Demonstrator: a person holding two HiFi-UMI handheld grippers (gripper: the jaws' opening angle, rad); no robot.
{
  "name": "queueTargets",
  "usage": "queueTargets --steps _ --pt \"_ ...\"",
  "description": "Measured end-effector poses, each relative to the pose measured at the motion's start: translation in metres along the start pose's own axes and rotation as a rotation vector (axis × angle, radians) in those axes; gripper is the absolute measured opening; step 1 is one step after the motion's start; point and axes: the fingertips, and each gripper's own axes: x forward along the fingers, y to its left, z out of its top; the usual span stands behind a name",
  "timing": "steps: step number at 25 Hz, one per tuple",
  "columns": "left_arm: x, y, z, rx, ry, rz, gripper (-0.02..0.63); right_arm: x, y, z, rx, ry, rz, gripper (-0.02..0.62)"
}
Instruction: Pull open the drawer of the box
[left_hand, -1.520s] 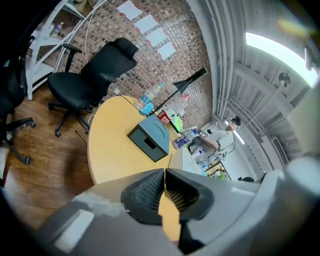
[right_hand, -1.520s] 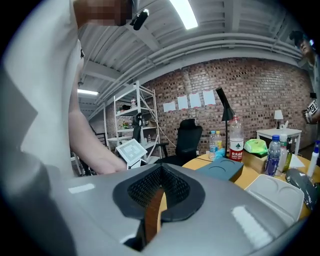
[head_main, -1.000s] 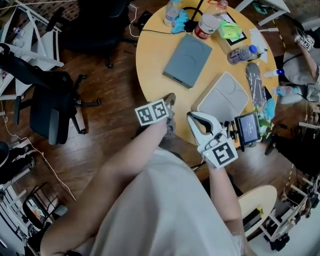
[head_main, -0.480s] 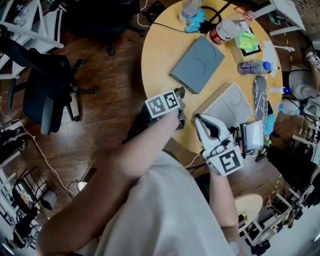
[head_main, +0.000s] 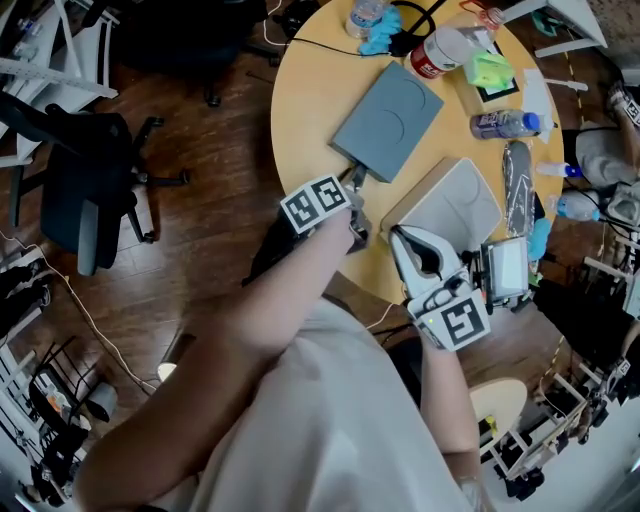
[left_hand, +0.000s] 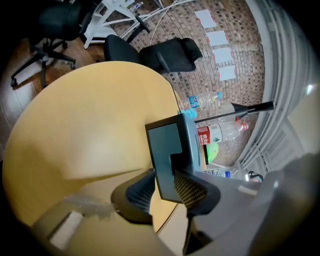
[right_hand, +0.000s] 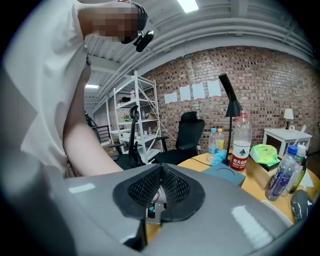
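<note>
Box (head_main: 388, 120) — flat grey matte slab

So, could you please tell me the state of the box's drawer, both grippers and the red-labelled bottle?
drawer, looks closed, flush with the grey box.
left gripper, open, jaws have just been opening, drawer front between them, not clamped.
right gripper, shut, empty.
red-labelled bottle, upright, capped.

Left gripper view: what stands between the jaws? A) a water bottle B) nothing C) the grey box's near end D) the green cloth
C: the near end of the grey box stands between the pads of the left gripper, which have just been opening and stand apart.
</note>
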Motion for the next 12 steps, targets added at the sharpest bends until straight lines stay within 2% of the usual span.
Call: queueTargets --steps 12 --pt "0.0073 0.0021 0.0031 -0.120 0.032 -0.075 0.126 0.0032 0.0002 -0.0057 0.015 0.024 -0.003 -0.002"
